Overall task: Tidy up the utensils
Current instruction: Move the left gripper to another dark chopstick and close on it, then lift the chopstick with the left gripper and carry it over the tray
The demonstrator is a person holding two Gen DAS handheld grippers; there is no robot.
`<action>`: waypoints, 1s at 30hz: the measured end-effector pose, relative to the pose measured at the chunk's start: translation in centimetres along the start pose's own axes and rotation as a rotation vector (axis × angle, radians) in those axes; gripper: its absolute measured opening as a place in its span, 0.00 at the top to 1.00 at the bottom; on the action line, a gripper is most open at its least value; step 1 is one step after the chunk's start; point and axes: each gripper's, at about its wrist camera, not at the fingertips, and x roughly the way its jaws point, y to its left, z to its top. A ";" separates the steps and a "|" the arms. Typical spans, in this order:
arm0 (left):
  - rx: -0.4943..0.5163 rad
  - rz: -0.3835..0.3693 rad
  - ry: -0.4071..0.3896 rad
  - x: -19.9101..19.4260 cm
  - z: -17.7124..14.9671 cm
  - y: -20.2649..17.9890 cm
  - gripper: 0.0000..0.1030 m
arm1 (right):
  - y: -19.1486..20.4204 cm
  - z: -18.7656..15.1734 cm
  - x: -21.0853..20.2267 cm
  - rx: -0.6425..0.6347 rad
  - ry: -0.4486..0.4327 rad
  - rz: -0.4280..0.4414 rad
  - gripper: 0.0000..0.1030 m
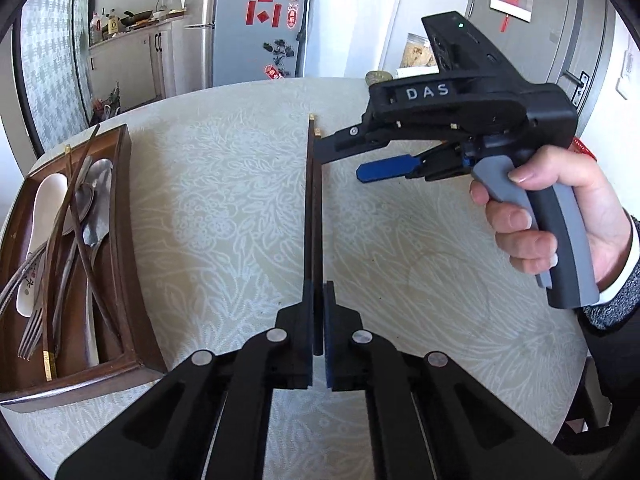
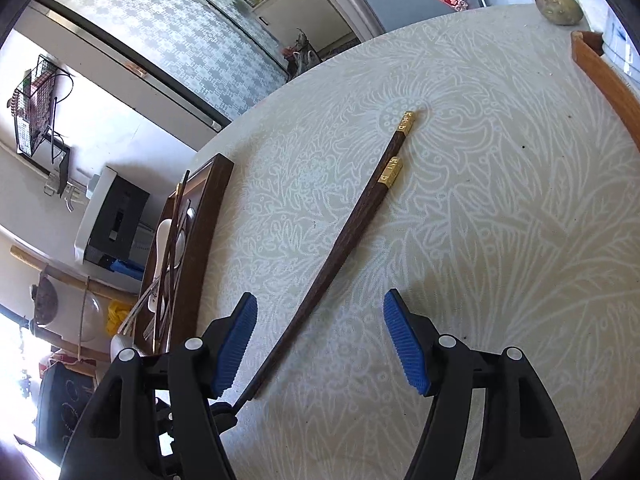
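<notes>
A pair of dark brown chopsticks point(image 1: 313, 216) with gold caps lies along the patterned tablecloth. My left gripper point(image 1: 318, 300) is shut on their thin ends. In the right wrist view the chopsticks point(image 2: 340, 244) run from the gold caps at upper right down between my fingers. My right gripper point(image 2: 320, 340) is open above them; in the left wrist view it point(image 1: 344, 156) hovers at their capped ends. A dark wooden tray point(image 1: 138, 320) at the left holds spoons, a fork point(image 1: 30, 328) and other chopsticks; it also shows in the right wrist view point(image 2: 204, 240).
The round table point(image 1: 224, 184) has a pale floral cloth. A light wooden box edge point(image 2: 604, 76) and a round greenish object point(image 2: 558, 8) sit at the far right. A fridge point(image 1: 256, 20) and kitchen counter stand beyond the table.
</notes>
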 end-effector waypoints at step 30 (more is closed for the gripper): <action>0.009 0.061 -0.123 -6.3 -1.8 3.3 0.95 | 10.6 1.8 2.6 -0.166 -0.046 -0.028 0.84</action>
